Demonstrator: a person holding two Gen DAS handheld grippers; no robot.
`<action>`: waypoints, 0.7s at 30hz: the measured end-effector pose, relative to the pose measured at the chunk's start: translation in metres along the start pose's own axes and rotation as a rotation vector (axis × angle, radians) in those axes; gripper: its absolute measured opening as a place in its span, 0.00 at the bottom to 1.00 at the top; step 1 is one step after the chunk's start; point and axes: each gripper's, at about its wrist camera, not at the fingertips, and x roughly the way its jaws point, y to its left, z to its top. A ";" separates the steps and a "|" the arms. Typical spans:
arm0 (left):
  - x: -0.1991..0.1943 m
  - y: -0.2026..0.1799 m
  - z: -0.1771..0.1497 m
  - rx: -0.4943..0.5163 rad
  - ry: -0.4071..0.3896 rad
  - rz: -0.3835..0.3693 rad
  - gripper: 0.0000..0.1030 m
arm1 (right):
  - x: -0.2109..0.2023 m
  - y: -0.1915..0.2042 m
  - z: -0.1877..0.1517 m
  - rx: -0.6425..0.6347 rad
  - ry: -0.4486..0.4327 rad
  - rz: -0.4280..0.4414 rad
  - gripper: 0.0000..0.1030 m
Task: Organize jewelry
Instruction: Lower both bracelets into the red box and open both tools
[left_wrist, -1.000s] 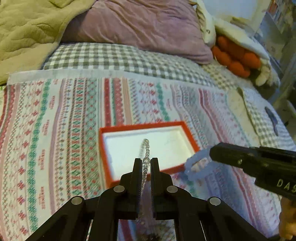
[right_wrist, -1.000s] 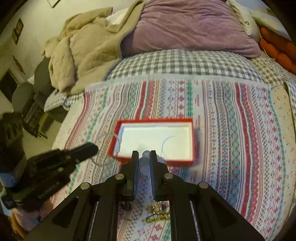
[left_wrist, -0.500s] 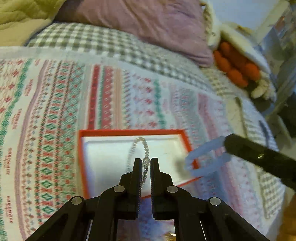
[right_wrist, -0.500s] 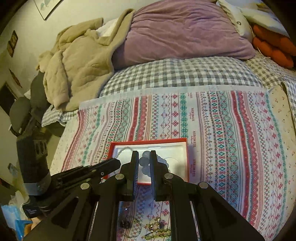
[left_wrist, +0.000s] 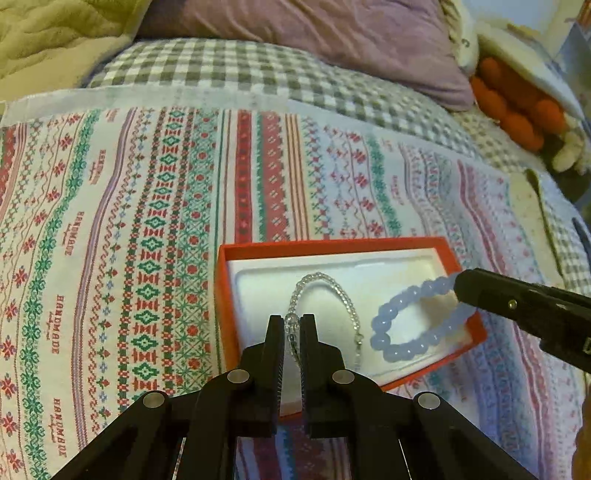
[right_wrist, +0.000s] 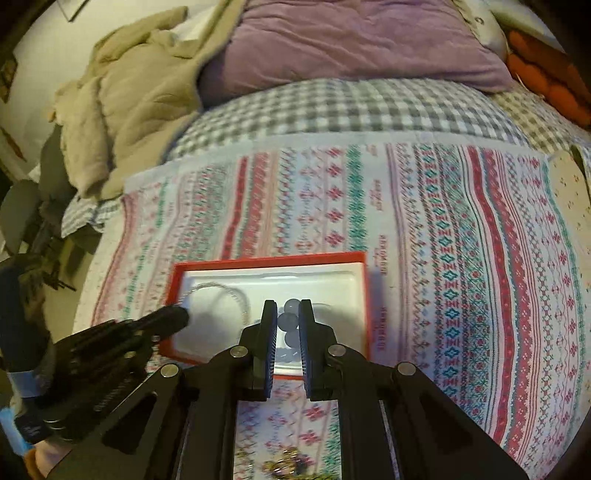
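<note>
The red box (right_wrist: 364, 302) has its near edge hidden behind the right gripper (right_wrist: 288, 321). A tangle of jewelry (right_wrist: 286, 466), possibly chains, is blurred and cut off at the bottom edge.

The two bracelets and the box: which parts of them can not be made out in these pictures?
- Clear bead bracelet: left wrist view, its near end is hidden between the left gripper fingers.
- Blue bead bracelet: right wrist view shows only a few beads; the right gripper covers the rest.
- Red box: near edge hidden by the gripper in both views.
- Jewelry pile: right wrist view, blurred and cut by the bottom edge.
</note>
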 end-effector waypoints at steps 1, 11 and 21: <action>0.001 0.000 0.000 0.002 0.001 0.001 0.02 | 0.003 -0.003 0.000 0.004 0.004 -0.004 0.12; 0.001 -0.007 0.003 0.042 -0.006 0.030 0.11 | 0.006 -0.012 0.004 -0.009 -0.023 -0.036 0.13; -0.027 -0.022 -0.004 0.097 -0.015 0.047 0.69 | -0.018 -0.006 -0.003 -0.050 -0.044 -0.084 0.41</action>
